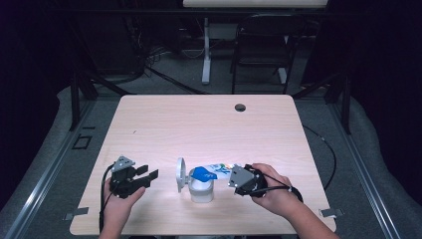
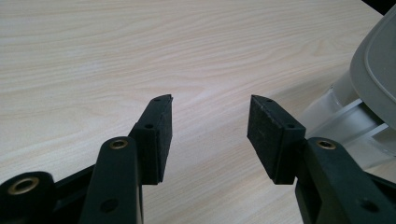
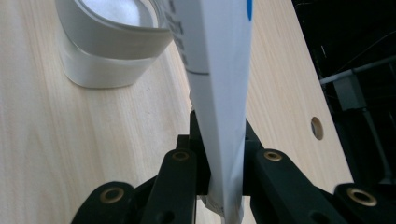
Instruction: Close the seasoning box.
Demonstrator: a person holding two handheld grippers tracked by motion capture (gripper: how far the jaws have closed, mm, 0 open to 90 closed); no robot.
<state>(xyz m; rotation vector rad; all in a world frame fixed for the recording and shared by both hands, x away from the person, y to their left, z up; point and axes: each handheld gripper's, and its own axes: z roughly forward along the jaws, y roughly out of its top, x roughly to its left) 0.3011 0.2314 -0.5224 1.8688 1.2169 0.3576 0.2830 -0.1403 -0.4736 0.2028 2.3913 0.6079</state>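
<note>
Overhead, a pale wood table (image 1: 164, 124) stands in a dark room with a chair (image 1: 261, 45) behind it. Left gripper (image 1: 147, 178) rests with jaws wide apart and empty, near the open-lidded bin (image 1: 200, 191); right gripper (image 1: 238, 180) is clamped tight on a white-and-blue pouch (image 1: 211, 171), its far end over the bin's mouth.

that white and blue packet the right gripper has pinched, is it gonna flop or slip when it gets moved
Probably fairly floppy: the packet looks thin and flat, pinched at one end by the right gripper. It spans to the open bin without obvious sagging, so it seems light. Its smooth, printed surface could slip if the grip loosens. The left gripper stands open, offering no support.
</note>
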